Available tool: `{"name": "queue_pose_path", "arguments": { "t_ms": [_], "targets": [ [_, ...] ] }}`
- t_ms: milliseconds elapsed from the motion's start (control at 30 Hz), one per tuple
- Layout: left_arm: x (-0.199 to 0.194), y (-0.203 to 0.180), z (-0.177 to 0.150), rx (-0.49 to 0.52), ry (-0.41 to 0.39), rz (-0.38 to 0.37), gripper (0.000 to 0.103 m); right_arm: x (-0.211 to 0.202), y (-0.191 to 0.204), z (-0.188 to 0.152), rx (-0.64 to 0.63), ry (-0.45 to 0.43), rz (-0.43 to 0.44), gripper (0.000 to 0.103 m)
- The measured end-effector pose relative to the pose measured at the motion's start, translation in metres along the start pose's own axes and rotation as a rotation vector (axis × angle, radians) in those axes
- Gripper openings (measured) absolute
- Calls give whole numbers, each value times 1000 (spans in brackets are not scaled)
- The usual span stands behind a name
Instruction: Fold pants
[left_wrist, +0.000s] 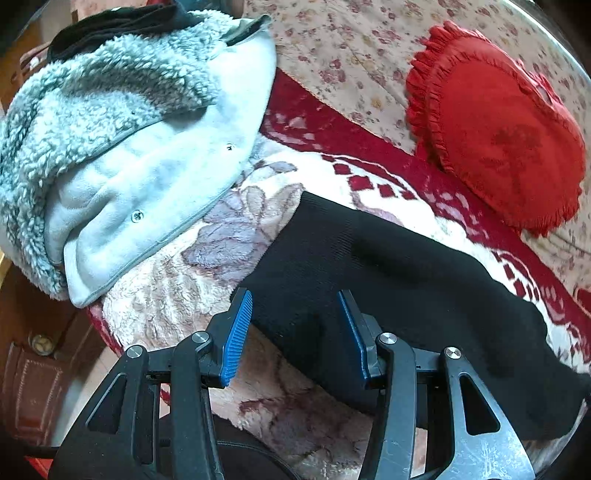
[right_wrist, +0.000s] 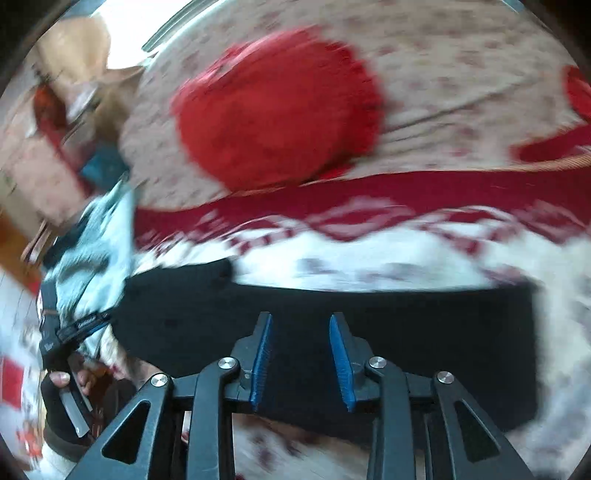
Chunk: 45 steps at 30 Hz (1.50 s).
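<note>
Pants: black, laid flat in a long folded strip on the bed, running from 10 o'clock to 4 o'clock in the left wrist view.
Left hand-held gripper: jaws spread, straddling the strip's near edge, pinching nothing.
Right hand-held gripper: jaws likewise spread above the pants; view smeared by motion, contact not discernible.
Blanket: plush, floral, red-bordered, directly beneath the cloth.
Fleece jacket: heaped at 10 o'clock, just beside the strip's far end.
Red cushion: at 2 o'clock, well apart.
Risk: catching blanket pile along with the fabric, since both are soft and touching; pinching only the top layer, letting the fold slide open; dragging the end into the jacket.
</note>
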<state>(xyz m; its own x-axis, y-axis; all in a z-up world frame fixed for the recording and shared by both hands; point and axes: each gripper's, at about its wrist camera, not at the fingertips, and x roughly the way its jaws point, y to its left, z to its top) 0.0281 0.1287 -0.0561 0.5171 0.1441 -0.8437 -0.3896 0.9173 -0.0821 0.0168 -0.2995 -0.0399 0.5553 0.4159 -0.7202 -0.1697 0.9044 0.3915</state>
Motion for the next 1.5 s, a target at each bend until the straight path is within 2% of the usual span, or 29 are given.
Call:
{"name": "queue_pose_path", "arguments": {
  "t_ms": [67, 200, 300, 367, 467, 600, 700, 833, 1067, 1300, 1500],
  "targets": [
    [1, 0, 1, 12, -5, -3, 47, 23, 24, 7, -57, 26, 17, 30],
    [15, -6, 0, 46, 15, 26, 47, 69, 78, 19, -170, 76, 114, 30],
    [22, -9, -1, 53, 11, 39, 47, 97, 109, 19, -239, 114, 140, 30],
    [24, -11, 0, 62, 4, 45, 47, 118, 122, 17, -285, 143, 124, 30],
    [29, -13, 3, 70, 7, 43, 47, 144, 123, 18, -336, 147, 17, 30],
    [32, -13, 7, 72, 7, 41, 48, 153, 110, 36, -284, 121, 13, 30],
    [30, -13, 7, 70, 7, 38, 48, 149, 109, 42, -257, 142, 31, 30],
    [20, -14, 4, 63, 5, 16, 48, 122, 117, 36, -280, 122, 36, 30],
    [-3, -28, -10, 89, -17, -28, 48, 85, 125, -1, -333, 124, 39, 31],
    [-17, -44, -30, 128, -18, -62, 48, 86, 118, -30, -339, 157, 9, 31],
    [-7, -54, -48, 156, 8, -55, 48, 88, 112, -44, -332, 164, -1, 32]
  ]
}}
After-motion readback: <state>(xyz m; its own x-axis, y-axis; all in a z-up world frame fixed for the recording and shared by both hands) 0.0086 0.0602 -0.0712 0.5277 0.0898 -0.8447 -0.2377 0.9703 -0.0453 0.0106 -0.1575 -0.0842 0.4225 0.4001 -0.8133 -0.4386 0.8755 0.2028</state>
